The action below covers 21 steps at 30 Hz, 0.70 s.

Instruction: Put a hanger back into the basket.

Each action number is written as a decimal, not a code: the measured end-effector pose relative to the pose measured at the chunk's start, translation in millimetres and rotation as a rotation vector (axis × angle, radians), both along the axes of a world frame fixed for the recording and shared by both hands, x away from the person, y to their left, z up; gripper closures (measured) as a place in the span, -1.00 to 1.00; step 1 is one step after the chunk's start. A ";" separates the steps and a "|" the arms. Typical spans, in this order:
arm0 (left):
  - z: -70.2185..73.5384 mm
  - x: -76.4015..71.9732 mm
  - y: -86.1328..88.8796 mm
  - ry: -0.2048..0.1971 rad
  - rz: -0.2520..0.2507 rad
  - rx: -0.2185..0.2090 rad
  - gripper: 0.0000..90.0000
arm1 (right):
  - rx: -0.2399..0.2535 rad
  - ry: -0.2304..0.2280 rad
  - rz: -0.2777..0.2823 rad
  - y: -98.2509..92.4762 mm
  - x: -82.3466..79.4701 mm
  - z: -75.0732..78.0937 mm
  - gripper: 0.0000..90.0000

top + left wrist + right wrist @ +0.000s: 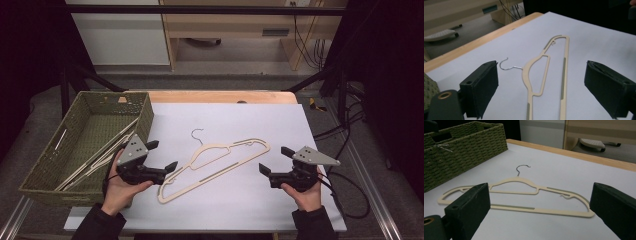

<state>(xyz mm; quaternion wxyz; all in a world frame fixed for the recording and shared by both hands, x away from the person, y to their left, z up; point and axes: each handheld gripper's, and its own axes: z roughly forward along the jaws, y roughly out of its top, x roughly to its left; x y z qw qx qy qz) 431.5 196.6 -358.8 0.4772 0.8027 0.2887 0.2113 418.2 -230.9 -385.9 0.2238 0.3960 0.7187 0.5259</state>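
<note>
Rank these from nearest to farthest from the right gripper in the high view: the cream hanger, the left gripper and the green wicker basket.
From the right gripper:
1. Cream hanger, lying flat on the white sheet just to its left.
2. Left gripper, open, past the hanger's far end.
3. Green wicker basket, at the table's left edge.

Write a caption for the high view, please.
Two hand-held grippers, left and right, flank a cream hanger on the table; a green basket stands left.

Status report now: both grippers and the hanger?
Left gripper open, empty. Right gripper open, empty. Cream flat hanger lies on white sheet between them. Nothing blocks it.
</note>
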 end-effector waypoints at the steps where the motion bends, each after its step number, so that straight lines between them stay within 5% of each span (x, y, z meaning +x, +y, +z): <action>1: -3.7 1.4 -2.5 0.010 -0.001 0.011 -0.73 | -0.002 -0.001 -0.001 0.2 0.1 -0.3 -0.92; 9: -37.5 10.2 -22.4 0.099 0.009 0.144 -0.62 | -0.010 0.000 0.009 -0.1 -0.5 -0.6 -0.91; 14: -62.2 21.7 -31.4 0.172 0.047 0.235 -0.31 | -0.017 -0.005 0.019 -0.9 -1.4 -0.6 -0.91; 21: -90.6 40.2 -31.4 0.265 0.094 0.274 -0.02 | -0.025 0.000 0.023 1.0 -0.3 -2.1 -0.91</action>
